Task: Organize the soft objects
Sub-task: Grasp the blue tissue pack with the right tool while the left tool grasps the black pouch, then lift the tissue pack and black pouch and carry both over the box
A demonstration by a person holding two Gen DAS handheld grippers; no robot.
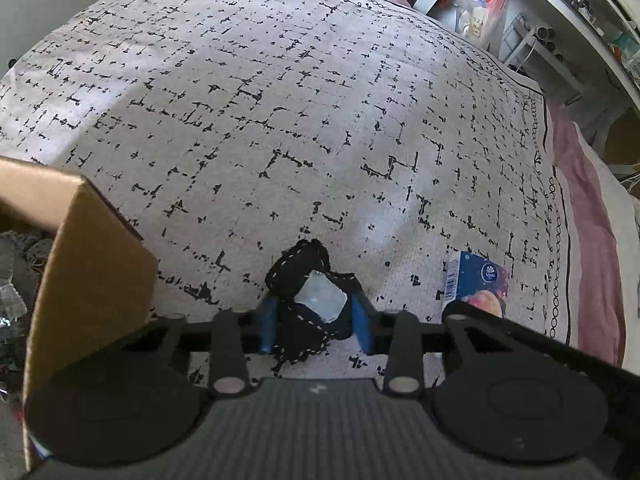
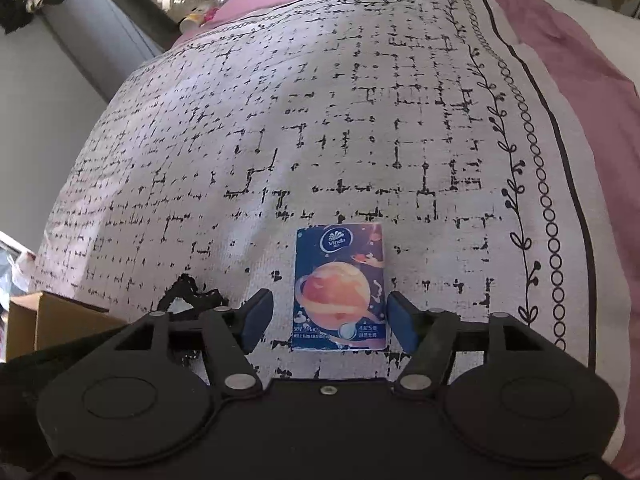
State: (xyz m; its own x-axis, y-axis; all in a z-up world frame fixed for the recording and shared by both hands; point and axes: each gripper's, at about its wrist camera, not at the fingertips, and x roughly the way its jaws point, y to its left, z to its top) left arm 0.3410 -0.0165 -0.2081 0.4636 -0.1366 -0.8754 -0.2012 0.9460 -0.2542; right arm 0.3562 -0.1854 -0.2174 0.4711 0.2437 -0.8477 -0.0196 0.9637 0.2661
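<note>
A black crocheted fabric piece (image 1: 306,280) with white stitching and a pale patch sits between the blue pads of my left gripper (image 1: 316,322), whose jaws are closed against it. It also shows in the right wrist view (image 2: 188,294). A blue tissue pack (image 2: 340,288) with a planet picture lies flat on the patterned blanket (image 2: 320,120). My right gripper (image 2: 329,322) is open, its fingers on either side of the pack's near end, apart from it. The pack also shows in the left wrist view (image 1: 476,284), right of my left gripper.
A cardboard box (image 1: 80,272) with an open flap stands at the left, with dark items inside; its corner shows in the right wrist view (image 2: 52,320). A pink sheet (image 2: 580,60) borders the blanket. White shelves (image 1: 540,20) with clutter stand at the far right.
</note>
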